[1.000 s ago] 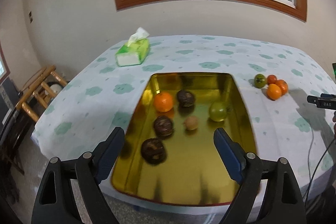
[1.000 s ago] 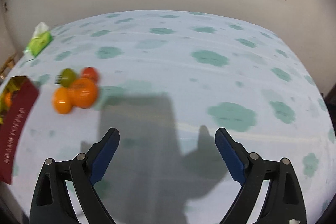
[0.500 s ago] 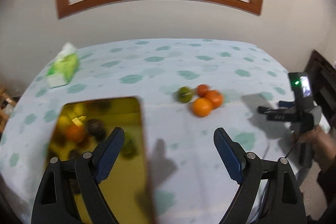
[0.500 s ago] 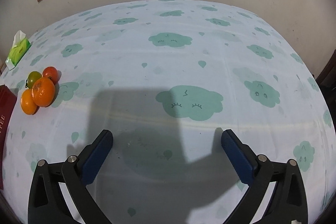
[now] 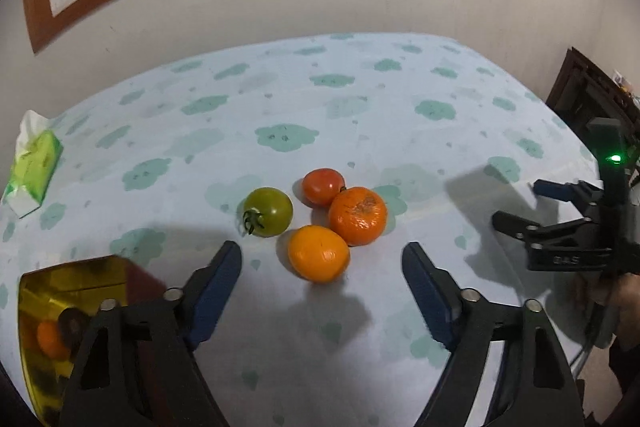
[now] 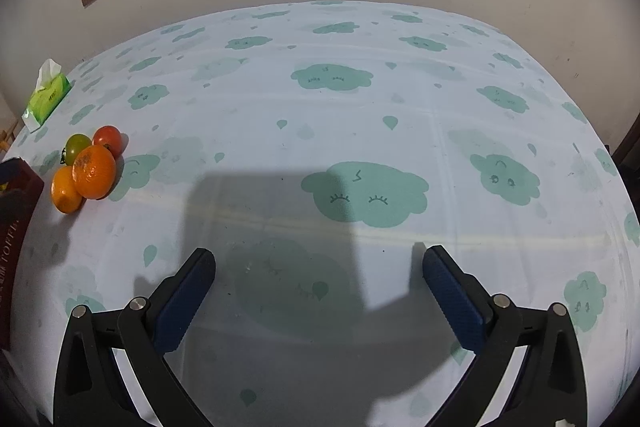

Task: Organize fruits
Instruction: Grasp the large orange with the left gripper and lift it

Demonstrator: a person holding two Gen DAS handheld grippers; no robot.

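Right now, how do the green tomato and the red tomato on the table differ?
The green tomato is larger than the red tomato. The green tomato shows its stalk and touches nothing; the red tomato shows none and leans against an orange. Both are round, glossy and rest on the cloth.

Showing pale capitals "TOFF", running sideways, on the dark red outer wall of the tin point(image 6: 16, 227) at the left edge of the bed; further letters below too blurred to make out. Bearing faint grey lettering, roughly "OAS", on the right claw point(image 5: 560, 259) body. Carrying dark print, too small to read, on the green tissue pack point(image 6: 50, 97).
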